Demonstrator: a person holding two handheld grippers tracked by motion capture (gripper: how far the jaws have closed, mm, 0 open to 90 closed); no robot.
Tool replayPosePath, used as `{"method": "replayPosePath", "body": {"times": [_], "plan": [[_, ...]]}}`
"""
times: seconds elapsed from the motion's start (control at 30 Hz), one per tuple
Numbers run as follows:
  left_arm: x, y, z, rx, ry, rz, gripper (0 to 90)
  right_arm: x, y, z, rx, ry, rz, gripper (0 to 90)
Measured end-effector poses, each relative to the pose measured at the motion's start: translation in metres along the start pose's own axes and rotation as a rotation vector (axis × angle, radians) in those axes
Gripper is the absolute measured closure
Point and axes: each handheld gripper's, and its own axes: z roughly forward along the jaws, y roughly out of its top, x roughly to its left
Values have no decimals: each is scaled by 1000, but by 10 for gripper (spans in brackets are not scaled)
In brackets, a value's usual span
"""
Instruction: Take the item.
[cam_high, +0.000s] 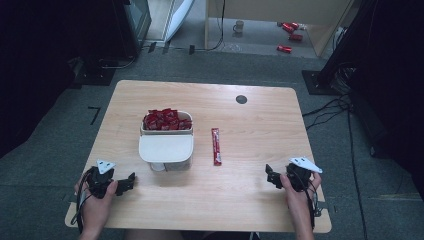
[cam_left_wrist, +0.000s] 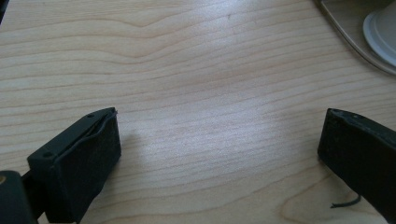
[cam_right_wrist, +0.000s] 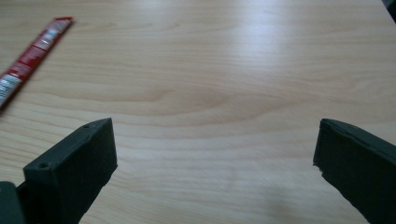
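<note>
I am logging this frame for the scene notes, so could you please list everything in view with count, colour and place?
Table: one, light wood, centre of the high view.
Container: one, white, left of the table's middle, its far compartment full of red sachets.
Stick sachet: one, red, lying flat and alone right of the container.
Round spot: one, dark, near the table's far edge.
Cans: several, red, on the floor beyond the table.
Mug: one, pale, on the floor near them.
Cables: several, black, on the floor at right.
Left gripper: one, black, near left corner, open, nothing between its jaws.
Right gripper: one, black, near right corner, open, nothing between its jaws.
</note>
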Motion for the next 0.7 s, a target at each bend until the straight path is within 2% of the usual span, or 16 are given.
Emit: {"method": "replayPosePath", "body": {"times": [0.13, 0.33, 0.43, 0.53, 0.6, 0.7], "plan": [[0, 0, 0, 0, 0, 0, 0, -10, -5, -2, 21, -20, 3, 0], [0, 0, 0, 0, 0, 0, 0, -27, -23, 2, 105, -48, 8, 0], [0, 0, 0, 0, 0, 0, 0, -30, -27, 1, 99, -57, 11, 0], [0, 0, 0, 0, 0, 0, 0, -29, -29, 0, 102, -69, -19, 0], [0, 0, 0, 0, 0, 0, 0, -26, -30, 1, 121, -90, -66, 0], [0, 0, 0, 0, 0, -1, 0, -26, -30, 1, 119, -93, -64, 0]]}}
